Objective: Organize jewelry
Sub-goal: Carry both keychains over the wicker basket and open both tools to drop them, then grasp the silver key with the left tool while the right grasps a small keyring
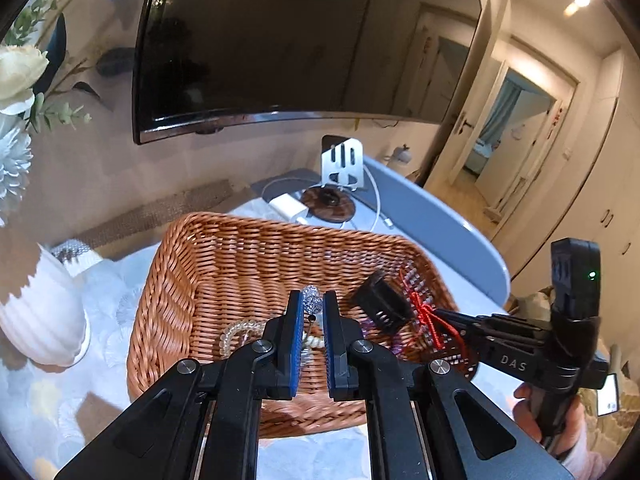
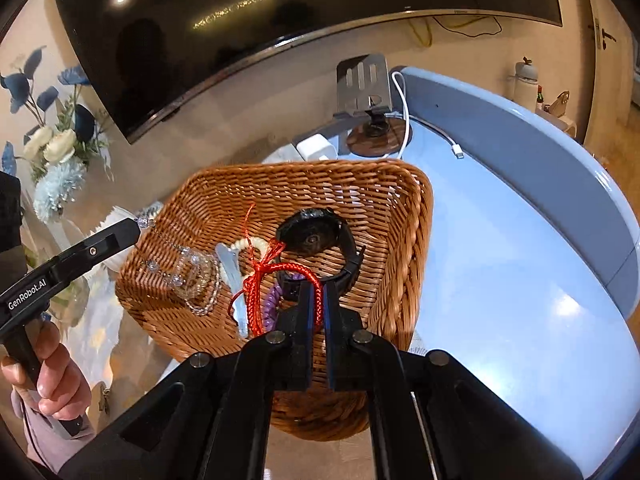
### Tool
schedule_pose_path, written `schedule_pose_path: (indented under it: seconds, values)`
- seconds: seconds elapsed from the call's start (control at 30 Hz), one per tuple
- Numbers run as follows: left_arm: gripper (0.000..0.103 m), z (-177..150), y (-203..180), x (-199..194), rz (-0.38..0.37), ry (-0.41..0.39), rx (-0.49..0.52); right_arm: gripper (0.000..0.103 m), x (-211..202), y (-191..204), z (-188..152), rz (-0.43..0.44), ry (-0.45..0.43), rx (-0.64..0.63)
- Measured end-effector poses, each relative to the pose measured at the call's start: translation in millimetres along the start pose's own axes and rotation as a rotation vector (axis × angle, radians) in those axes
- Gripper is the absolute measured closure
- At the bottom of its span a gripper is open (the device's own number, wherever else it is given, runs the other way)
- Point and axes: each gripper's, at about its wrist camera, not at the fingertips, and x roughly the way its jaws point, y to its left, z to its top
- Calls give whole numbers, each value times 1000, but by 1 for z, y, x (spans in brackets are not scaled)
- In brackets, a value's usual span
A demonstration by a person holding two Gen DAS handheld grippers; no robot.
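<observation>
A brown wicker basket [image 1: 240,256] [image 2: 400,208] stands on the table under both grippers. My left gripper [image 1: 312,300] [image 2: 138,226] is shut on a strand of clear crystal beads [image 1: 311,298], which trails down into the basket [image 2: 176,272]. My right gripper [image 2: 316,290] [image 1: 436,314] is shut on a red cord bracelet [image 2: 288,268] [image 1: 426,316] over the basket's right side. A black watch [image 2: 316,234] [image 1: 382,304] sits just beyond the right fingertips; whether it is gripped too I cannot tell. Clear and cream bead bracelets [image 2: 200,276], a purple spiral tie [image 2: 270,304] and a pale clip [image 2: 232,268] lie in the basket.
A white ribbed vase [image 1: 44,316] with flowers stands left of the basket. Behind it are a metal phone stand [image 1: 342,162] on a wooden disc, a white charger [image 1: 286,205] with its cable, and a large dark screen [image 1: 280,40]. The table's blue rim [image 2: 560,184] curves along the right.
</observation>
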Motion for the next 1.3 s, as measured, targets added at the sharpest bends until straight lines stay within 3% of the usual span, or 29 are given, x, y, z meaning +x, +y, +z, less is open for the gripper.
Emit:
schedule_pose_path:
  seconds: [0.13,0.2,0.27,0.3,0.4,0.5,0.67,0.8,1.03,1.3]
  values:
    - [91,-3,0,4,25,19,14,92,1,-5,-2,22,16,34]
    - [68,-5,2,3,14,47,-1,89,-1,-8,-3,6,21,48]
    - [55,-9,4,-4,17,32,-7,88,-6,-10,-4,23,17,61]
    - [54,-12,4,-11,17,20,-6,88,-10,-11,-6,26,16,69]
    - [53,-20,5,-32,0,8,-1,83,-24,-11,-11,39,7,82]
    - [53,-30,7,-61,37,-8,3,73,-41,-7,-19,68,-2,95]
    - [52,-52,14,-115,60,-38,-8,71,-63,14,-34,167,6,89]
    - [45,-86,24,-162,82,-76,-19,65,-77,48,-56,227,2,27]
    - [45,-145,59,-216,143,-97,-56,64,-68,119,-97,306,69,-94]
    - [45,-190,101,-232,146,-75,-185,64,-54,184,-126,355,142,-181]
